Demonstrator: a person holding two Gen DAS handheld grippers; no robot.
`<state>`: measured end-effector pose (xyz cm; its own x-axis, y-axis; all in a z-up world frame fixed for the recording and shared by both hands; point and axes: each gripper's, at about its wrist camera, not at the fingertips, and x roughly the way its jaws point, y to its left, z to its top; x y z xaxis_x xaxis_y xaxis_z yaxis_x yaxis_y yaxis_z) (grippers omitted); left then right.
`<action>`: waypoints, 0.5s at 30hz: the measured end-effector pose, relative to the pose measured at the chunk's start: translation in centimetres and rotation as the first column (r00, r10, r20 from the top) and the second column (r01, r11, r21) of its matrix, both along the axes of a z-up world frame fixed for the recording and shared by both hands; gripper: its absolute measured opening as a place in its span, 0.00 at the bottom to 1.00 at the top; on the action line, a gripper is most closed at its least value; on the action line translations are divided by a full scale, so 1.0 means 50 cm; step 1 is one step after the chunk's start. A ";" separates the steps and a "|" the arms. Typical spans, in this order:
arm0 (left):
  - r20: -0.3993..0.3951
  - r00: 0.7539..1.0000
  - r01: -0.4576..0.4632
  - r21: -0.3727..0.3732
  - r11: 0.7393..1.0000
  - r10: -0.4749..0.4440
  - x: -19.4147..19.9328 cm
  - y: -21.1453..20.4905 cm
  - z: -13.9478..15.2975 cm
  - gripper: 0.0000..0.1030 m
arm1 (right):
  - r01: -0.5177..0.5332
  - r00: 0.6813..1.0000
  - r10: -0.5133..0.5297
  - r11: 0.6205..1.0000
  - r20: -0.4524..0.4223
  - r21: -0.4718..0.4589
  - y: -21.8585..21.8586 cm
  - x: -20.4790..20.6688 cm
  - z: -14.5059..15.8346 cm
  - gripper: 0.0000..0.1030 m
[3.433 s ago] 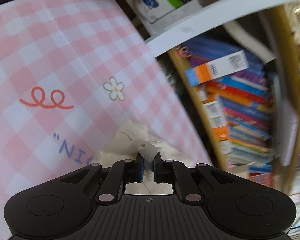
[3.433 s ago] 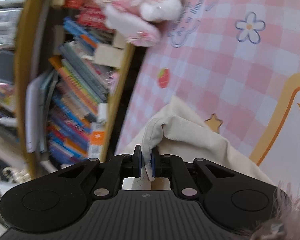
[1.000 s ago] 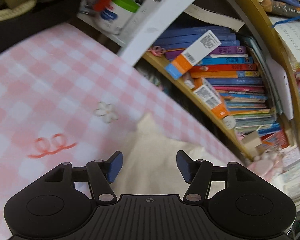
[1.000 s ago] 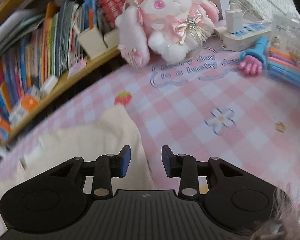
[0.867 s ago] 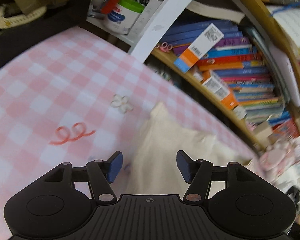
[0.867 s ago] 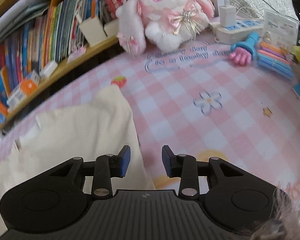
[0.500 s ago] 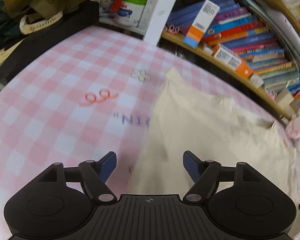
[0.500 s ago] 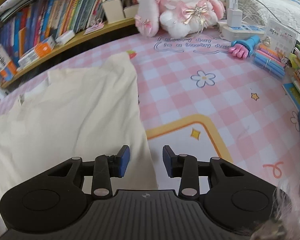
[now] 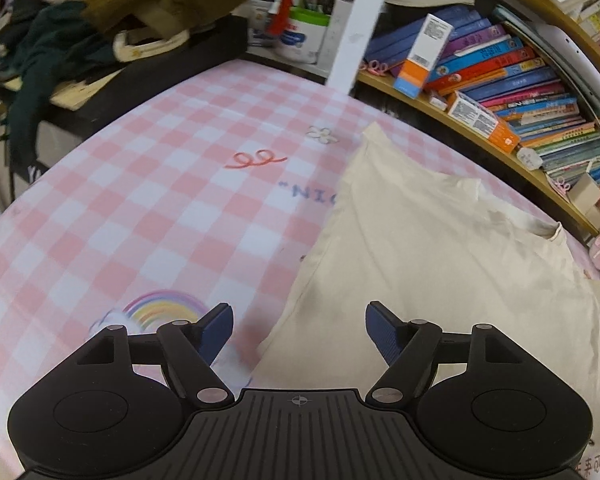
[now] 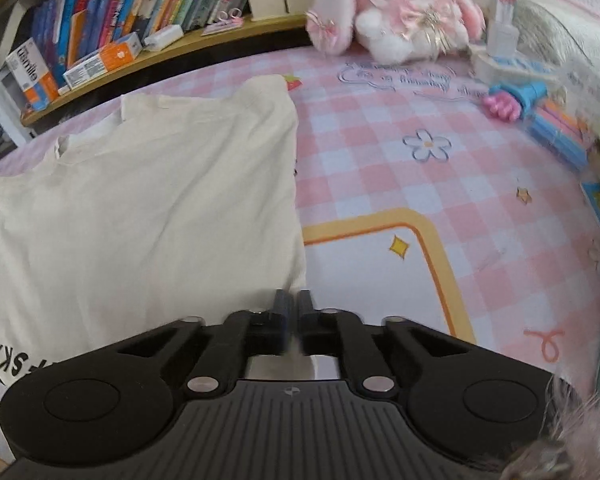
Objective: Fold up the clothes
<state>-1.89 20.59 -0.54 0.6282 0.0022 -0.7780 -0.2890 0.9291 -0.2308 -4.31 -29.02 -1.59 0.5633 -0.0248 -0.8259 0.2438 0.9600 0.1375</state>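
A cream T-shirt lies spread flat on the pink checked tablecloth; it also shows in the right wrist view, with black lettering at its near left edge. My left gripper is open and empty, above the shirt's left side edge. My right gripper has its jaws almost together at the shirt's right lower corner; a bit of cream cloth shows between and behind the fingers, and the grip is not clear.
A low bookshelf with several books runs along the far edge. A pink plush rabbit, power strip and pens stand at the right. Dark clothes pile at the left.
Both grippers let go of the shirt's far end, opened, and pulled back toward its near end. The shirt now lies flat. The right gripper's jaws have closed at the shirt's right corner.
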 end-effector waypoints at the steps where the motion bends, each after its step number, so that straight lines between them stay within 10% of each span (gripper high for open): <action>1: -0.006 1.000 -0.008 -0.008 1.000 0.008 -0.006 0.002 -0.001 0.72 | 0.013 1.000 -0.013 1.000 0.020 -0.015 -0.004 -0.002 0.006 0.03; 7: -0.052 0.997 -0.059 -0.151 0.987 0.052 -0.047 0.020 -0.013 0.72 | -0.006 1.000 0.006 1.000 0.002 -0.017 -0.017 -0.001 0.014 0.08; 9: -0.062 0.995 -0.097 -0.255 0.962 0.083 -0.063 0.032 -0.021 0.72 | 0.028 0.999 -0.029 0.999 0.021 0.033 -0.031 -0.020 0.027 0.26; 15: -0.090 0.962 -0.262 -0.569 0.779 0.258 -0.094 0.075 -0.064 0.70 | 0.204 0.979 -0.197 0.907 -0.058 0.369 -0.088 -0.102 0.018 0.29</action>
